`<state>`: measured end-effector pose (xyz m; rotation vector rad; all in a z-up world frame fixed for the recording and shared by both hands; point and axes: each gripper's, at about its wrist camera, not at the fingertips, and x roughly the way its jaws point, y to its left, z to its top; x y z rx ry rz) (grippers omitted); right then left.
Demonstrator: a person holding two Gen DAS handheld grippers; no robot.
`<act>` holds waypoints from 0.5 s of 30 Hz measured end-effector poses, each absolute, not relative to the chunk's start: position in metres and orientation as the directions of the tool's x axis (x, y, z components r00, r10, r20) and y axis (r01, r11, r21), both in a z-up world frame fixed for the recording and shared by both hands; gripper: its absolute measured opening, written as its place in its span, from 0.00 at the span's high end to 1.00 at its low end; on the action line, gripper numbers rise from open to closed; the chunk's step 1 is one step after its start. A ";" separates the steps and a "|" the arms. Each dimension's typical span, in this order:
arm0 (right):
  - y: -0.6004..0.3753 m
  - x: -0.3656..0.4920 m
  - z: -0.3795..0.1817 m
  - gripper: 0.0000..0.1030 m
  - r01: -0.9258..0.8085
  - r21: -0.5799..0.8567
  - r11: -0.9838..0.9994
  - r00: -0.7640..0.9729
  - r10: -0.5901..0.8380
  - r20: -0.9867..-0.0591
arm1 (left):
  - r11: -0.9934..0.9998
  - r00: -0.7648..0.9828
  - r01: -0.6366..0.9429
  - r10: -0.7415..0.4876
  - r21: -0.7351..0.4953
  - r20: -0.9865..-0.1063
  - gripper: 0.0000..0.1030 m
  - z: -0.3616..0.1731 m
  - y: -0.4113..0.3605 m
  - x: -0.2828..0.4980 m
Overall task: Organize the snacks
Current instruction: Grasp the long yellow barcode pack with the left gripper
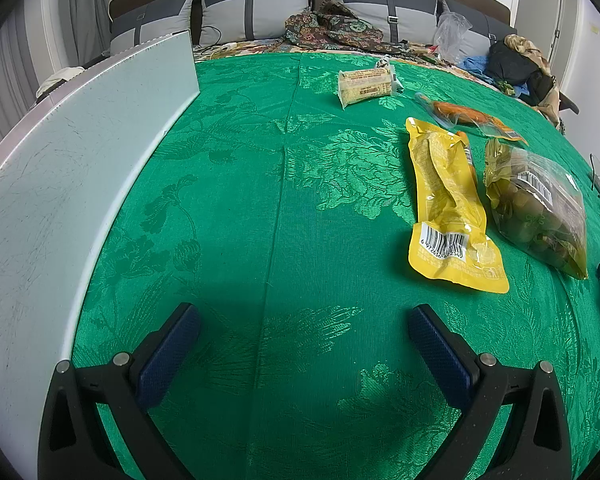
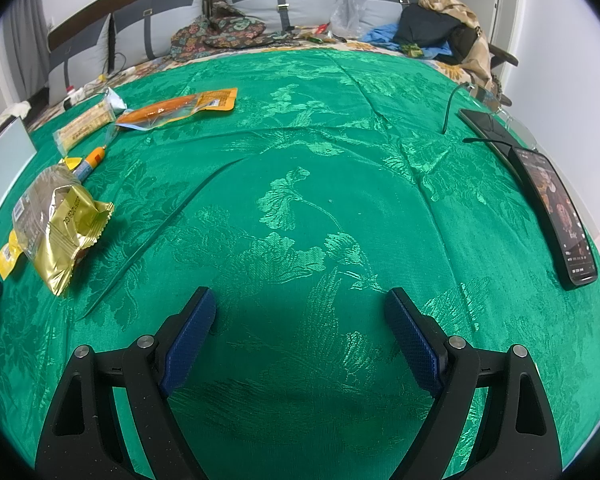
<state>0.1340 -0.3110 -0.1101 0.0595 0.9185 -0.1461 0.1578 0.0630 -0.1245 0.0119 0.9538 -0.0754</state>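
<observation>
Left wrist view: my left gripper (image 1: 304, 322) fingers spread wide, holding nothing, above the green patterned cloth (image 1: 240, 208) on the bed. Pale grey flat board (image 1: 60, 168) stands on edge at left. Snacks lie ahead right: yellow plastic pouch (image 1: 450, 208), just beside it a clear bag of green-brown pieces (image 1: 540, 208), orange sausage packet (image 1: 468, 114), cream wafer pack (image 1: 364, 86) farthest. Right wrist view: my right gripper (image 2: 300, 306) fingers wide apart, empty. Snacks far left; black phone (image 2: 556, 208) at right edge.
</observation>
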 end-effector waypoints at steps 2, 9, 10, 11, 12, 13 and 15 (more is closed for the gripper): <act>-0.311 0.134 -0.110 0.13 0.151 -0.011 0.988 0.598 -0.100 -0.795 | 0.997 0.576 0.070 -0.059 -0.023 -0.815 0.00 -0.124 0.063 0.158; -0.311 0.134 -0.110 0.13 0.151 -0.011 0.988 0.598 -0.100 -0.795 | 0.997 0.574 0.078 -0.063 -0.022 -0.816 0.00 -0.124 0.063 0.158; -0.311 0.134 -0.110 0.13 0.151 -0.011 0.988 0.598 -0.100 -0.795 | 0.995 0.561 0.096 -0.072 -0.022 -0.825 0.00 -0.124 0.064 0.159; -0.311 0.134 -0.110 0.13 0.151 -0.011 0.988 0.598 -0.100 -0.795 | 0.993 0.544 0.115 -0.087 -0.029 -0.835 0.00 -0.122 0.065 0.159; -0.311 0.134 -0.110 0.13 0.151 -0.011 0.988 0.598 -0.100 -0.795 | 0.990 0.538 0.126 -0.117 -0.058 -0.834 0.01 -0.119 0.067 0.156; -0.311 0.134 -0.110 0.13 0.151 -0.011 0.988 0.598 -0.100 -0.795 | 0.986 0.544 0.140 -0.156 -0.095 -0.825 0.01 -0.113 0.070 0.152; -0.311 0.134 -0.110 0.13 0.151 -0.011 0.989 0.598 -0.100 -0.795 | 0.973 0.554 0.172 -0.226 -0.156 -0.801 0.01 -0.100 0.070 0.149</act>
